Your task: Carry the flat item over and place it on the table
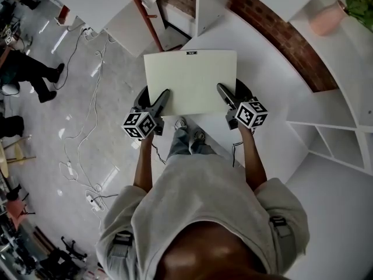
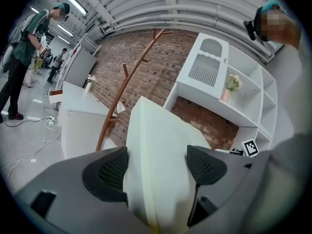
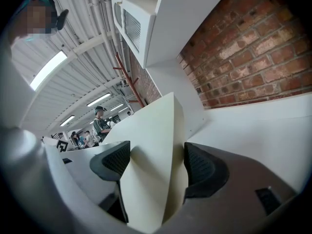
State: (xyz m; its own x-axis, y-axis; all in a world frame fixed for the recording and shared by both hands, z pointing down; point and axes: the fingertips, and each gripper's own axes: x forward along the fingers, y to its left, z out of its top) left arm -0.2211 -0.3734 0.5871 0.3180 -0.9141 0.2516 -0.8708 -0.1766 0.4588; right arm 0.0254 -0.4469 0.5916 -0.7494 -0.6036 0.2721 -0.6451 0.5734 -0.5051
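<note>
A pale cream flat board (image 1: 191,80) is held level in front of the person, above the near edge of a white table (image 1: 274,80). My left gripper (image 1: 161,98) is shut on the board's near left edge, and my right gripper (image 1: 224,93) is shut on its near right edge. In the left gripper view the board (image 2: 158,150) runs away between the dark pads (image 2: 109,172). The right gripper view shows the board (image 3: 151,150) edge-on between both pads (image 3: 202,167), with the white tabletop (image 3: 263,126) beyond.
A brick wall (image 1: 280,34) curves behind the table. White shelving (image 1: 344,139) stands at the right with a pink pot (image 1: 327,16) on top. A wooden coat stand (image 1: 140,10) rises ahead on the left. Cables (image 1: 76,133) lie on the grey floor; people (image 1: 23,74) stand far left.
</note>
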